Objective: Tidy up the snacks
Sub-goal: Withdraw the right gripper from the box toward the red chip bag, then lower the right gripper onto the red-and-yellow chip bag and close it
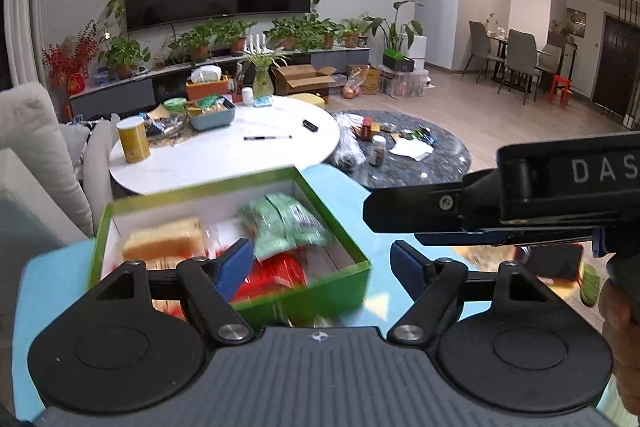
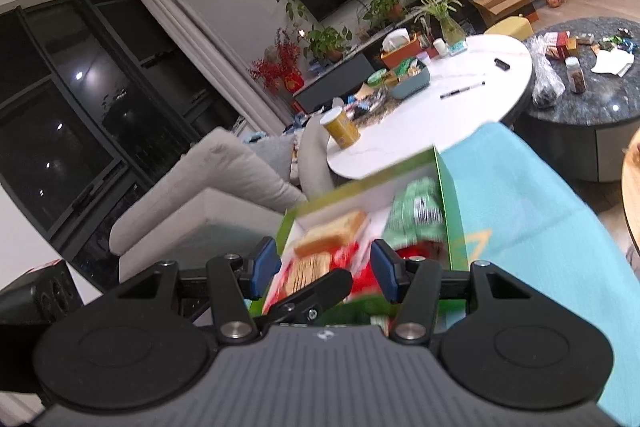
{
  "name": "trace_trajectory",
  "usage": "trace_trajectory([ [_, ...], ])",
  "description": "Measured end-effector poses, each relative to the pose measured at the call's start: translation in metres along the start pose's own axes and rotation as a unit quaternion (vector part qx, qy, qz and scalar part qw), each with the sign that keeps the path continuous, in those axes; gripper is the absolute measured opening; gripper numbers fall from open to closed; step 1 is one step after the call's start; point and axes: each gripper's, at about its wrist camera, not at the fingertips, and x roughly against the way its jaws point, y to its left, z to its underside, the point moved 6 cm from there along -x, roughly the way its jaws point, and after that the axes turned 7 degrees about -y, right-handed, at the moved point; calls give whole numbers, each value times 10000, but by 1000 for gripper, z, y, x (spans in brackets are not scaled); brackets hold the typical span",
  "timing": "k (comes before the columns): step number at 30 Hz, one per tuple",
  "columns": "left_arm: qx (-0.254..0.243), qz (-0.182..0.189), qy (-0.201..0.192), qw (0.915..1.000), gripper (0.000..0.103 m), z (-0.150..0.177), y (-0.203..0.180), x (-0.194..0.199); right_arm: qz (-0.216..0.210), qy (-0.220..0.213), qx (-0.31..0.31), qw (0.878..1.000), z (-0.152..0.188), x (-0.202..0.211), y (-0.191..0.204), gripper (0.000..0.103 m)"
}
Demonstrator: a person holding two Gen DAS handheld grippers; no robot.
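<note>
- Green box point(image 1: 224, 227): lidless, on a light-blue surface point(image 1: 344, 195), white inside. It holds a tan sponge-cake slice point(image 1: 164, 239), green packets point(image 1: 284, 223) and red packets point(image 1: 276, 275). Contents are blurred.
- Left hand-held gripper point(image 1: 322, 263): jaws stand wide over the box's near right corner, nothing between the blue pads point(image 1: 236, 267).
- Right hand-held gripper point(image 2: 324, 271): jaws at a narrower gap above the box's near end; pads touch nothing that I can see.
- Beyond: white round surface point(image 1: 224, 155) with a yellow canister point(image 1: 134, 141) and a blue snack tray point(image 1: 212, 115).
</note>
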Motion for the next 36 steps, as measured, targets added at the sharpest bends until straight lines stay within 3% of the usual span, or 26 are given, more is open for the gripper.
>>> trace_trajectory([
  [8,242,307,159,9991,74,40,-19,29,136,204,-287,9993,35,29,-14,57],
  [16,255,604,389,9971,74,72,-43,44,435,436,-78,9981,68,59,-28,58],
  [28,216,909,683,9933,74,101,-76,45,892,311,-82,9955,91,95,-60,59],
  [36,69,860,749,9935,74,107,-84,44,1416,448,-40,9889,105,93,-88,59],
])
